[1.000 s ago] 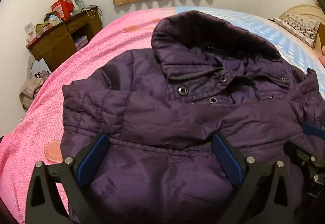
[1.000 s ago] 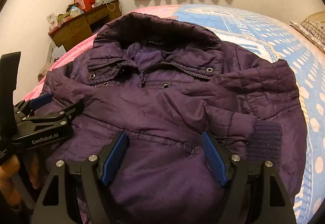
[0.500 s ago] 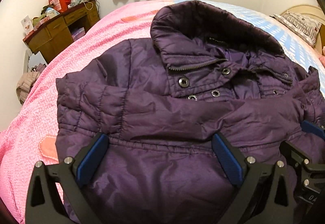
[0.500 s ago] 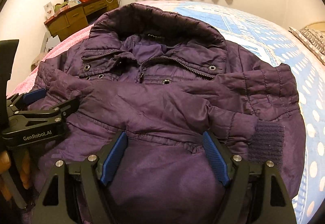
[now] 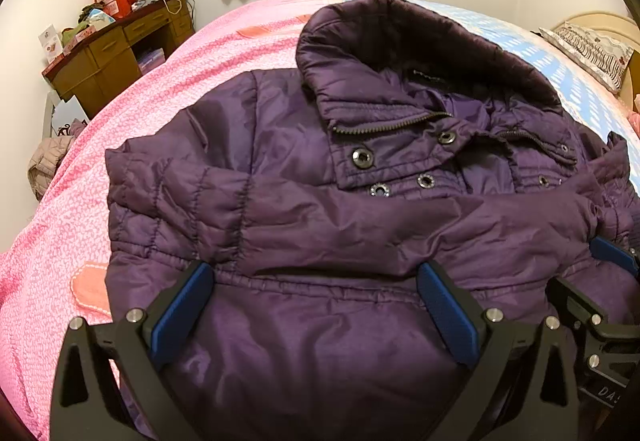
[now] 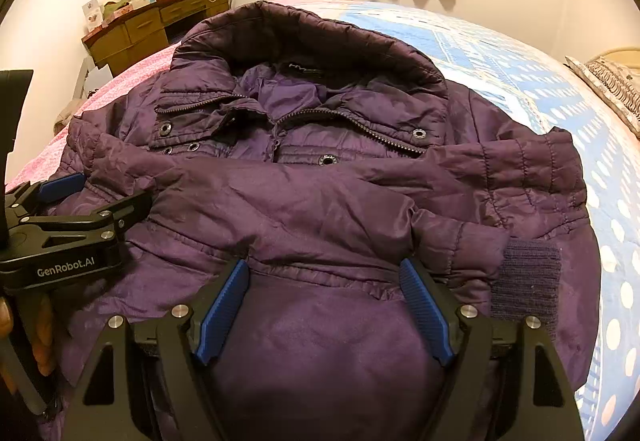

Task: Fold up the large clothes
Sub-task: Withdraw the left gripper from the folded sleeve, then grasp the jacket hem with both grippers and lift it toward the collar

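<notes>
A dark purple padded jacket [image 5: 320,209] [image 6: 312,201] lies face up on the bed, hood toward the far wall. Both sleeves are folded across the chest, and a knit cuff [image 6: 524,281] shows at the right. My left gripper [image 5: 316,277] hovers over the jacket's lower left part. Its blue pads stand wide apart, with fabric below them and none pinched. My right gripper [image 6: 322,269] is open the same way over the lower right part. Each gripper shows in the other's view: the left gripper [image 6: 76,201] and the right gripper [image 5: 600,281].
The bedspread is pink [image 5: 80,201] on the left and blue with white dots [image 6: 540,81] on the right. A cluttered wooden desk [image 5: 120,49] stands by the back left wall. A pillow [image 5: 588,45] lies far right. A person's hand [image 6: 40,341] holds the left gripper.
Both views have tipped a little, so the hood sits higher in the picture. The jacket lies as before and both grippers keep their jaws wide.
</notes>
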A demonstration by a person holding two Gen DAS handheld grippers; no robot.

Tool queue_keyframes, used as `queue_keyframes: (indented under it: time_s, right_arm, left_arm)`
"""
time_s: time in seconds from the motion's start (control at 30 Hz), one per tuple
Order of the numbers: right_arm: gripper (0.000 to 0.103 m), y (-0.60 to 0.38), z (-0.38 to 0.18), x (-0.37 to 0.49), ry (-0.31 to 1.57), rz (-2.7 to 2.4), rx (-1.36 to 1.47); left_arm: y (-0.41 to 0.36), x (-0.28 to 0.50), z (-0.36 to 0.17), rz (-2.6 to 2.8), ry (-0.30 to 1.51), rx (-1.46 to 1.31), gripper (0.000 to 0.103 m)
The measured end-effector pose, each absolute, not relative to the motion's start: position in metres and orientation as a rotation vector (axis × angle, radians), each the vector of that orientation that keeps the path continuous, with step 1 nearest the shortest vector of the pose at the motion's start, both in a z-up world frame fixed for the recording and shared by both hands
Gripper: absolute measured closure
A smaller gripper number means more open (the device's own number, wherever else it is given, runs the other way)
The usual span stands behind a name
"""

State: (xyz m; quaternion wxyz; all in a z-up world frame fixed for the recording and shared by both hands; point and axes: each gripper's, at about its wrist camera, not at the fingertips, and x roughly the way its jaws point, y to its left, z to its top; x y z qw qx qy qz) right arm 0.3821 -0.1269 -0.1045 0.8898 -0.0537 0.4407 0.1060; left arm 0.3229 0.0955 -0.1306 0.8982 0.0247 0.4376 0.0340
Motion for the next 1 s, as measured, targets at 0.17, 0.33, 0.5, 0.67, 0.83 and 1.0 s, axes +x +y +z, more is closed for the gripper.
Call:
queue_keyframes:
  time_s: [0.17,0.33,0.5,0.67,0.83,1.0]
  right_arm:
    - [0.024,-0.127,-0.105,0.382,0.915,0.219,-0.111]
    - [0.024,-0.126,-0.105,0.382,0.914,0.217,-0.115]
    - [0.024,-0.126,-0.105,0.381,0.911,0.211,-0.117]
    - [0.024,-0.125,-0.093,0.380,0.931,0.246,-0.148]
    - [0.024,-0.154,-0.033,0.368,0.803,0.287,-0.088]
    - [0.024,-0.174,-0.001,0.412,0.753,0.236,-0.130]
  left_arm:
    - [0.097,0.323,-0.131,0.070,0.906,0.050,0.000]
    - [0.096,0.323,-0.131,0.070,0.906,0.051,0.000]
    - [0.096,0.323,-0.132,0.072,0.904,0.054,0.000]
    - [0.095,0.320,-0.123,0.048,0.917,0.076,0.000]
    - [0.100,0.291,-0.072,-0.098,0.821,0.085,0.000]
    - [0.114,0.316,-0.028,-0.124,0.744,0.056,0.000]
